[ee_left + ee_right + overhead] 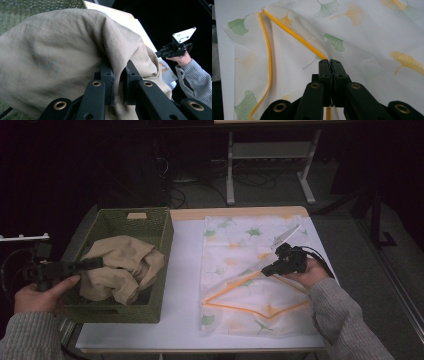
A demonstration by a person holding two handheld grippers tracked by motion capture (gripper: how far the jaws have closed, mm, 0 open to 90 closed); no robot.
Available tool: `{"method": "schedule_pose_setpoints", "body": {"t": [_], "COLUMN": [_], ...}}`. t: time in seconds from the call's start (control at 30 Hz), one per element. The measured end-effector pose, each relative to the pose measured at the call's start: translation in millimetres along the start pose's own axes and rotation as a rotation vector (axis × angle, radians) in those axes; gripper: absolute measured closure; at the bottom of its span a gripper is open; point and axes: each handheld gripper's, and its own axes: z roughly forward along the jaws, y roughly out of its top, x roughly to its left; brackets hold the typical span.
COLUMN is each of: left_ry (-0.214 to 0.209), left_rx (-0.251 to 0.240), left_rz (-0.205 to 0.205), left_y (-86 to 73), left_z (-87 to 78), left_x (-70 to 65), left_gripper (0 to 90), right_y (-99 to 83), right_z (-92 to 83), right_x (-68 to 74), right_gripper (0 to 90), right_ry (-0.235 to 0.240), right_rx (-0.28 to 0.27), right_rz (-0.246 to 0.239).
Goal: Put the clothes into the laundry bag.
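Beige garment (62,55) is pinched in the left gripper (117,72), whose jaws are closed on a fold of it above the green woven basket (155,227) at the left of the surface (185,270). That hold takes only a thin fold, so the rest could drag on the basket rim or slip free. Right gripper (331,65) is clamped on the yellow-zippered edge (294,35) of the ginkgo-print laundry bag (250,270), which lies flat beside the basket. If that edge sags, the mouth may close and the garment would bunch on top of the bag.
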Motion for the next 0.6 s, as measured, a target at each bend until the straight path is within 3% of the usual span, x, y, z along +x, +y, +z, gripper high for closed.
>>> {"method": "schedule_pose_setpoints", "body": {"t": [0.2,0.6], "left_ry": [-0.036,-0.103], "left_rx": [0.008,0.029], "left_rz": [0.041,0.1], "left_y": [7.5,19.9], "left_z": [6.4,23.7], "left_x": [-19.4,-48.8], "left_gripper": [81.4,81.6], "right_y": [1.6,14.5], "right_z": [-4.8,-12.6], "right_x": [-1.7,-1.0], "right_gripper": [87.4,87.4], "right_ry": [0.009,-0.008], "right_rx": [-0.018,-0.011], "right_rz": [0.013,-0.005]}}
